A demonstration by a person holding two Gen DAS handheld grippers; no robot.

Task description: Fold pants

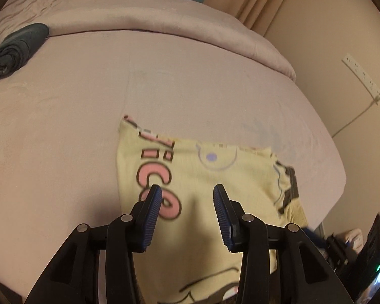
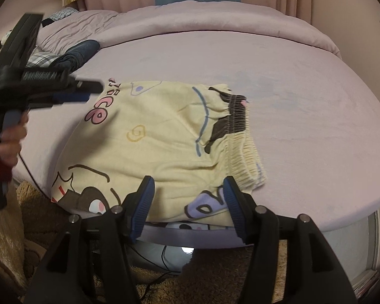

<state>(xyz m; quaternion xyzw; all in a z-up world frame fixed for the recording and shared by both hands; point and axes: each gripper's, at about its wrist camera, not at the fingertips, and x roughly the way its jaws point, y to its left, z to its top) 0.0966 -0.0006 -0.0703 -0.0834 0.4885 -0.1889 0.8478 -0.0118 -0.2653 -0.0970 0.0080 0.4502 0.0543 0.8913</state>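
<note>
The pants (image 2: 159, 136) lie folded on the bed (image 2: 304, 106), pale yellow with cartoon prints, gathered waistband right of the right fingers (image 2: 234, 202). Both pairs of fingers, left (image 1: 155, 202) too, stand apart, holding nothing.

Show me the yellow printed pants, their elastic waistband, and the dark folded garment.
yellow printed pants (image 2: 152, 136), right wrist view, plain middle.
elastic waistband (image 2: 243, 149), right wrist view, gathered edge.
dark folded garment (image 1: 15, 48), left wrist view, top fold.

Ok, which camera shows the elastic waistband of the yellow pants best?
The right wrist view: the gathered waistband lies in full sight on the pants. In the left wrist view it is only a blurred strip at the pants' right edge.
</note>
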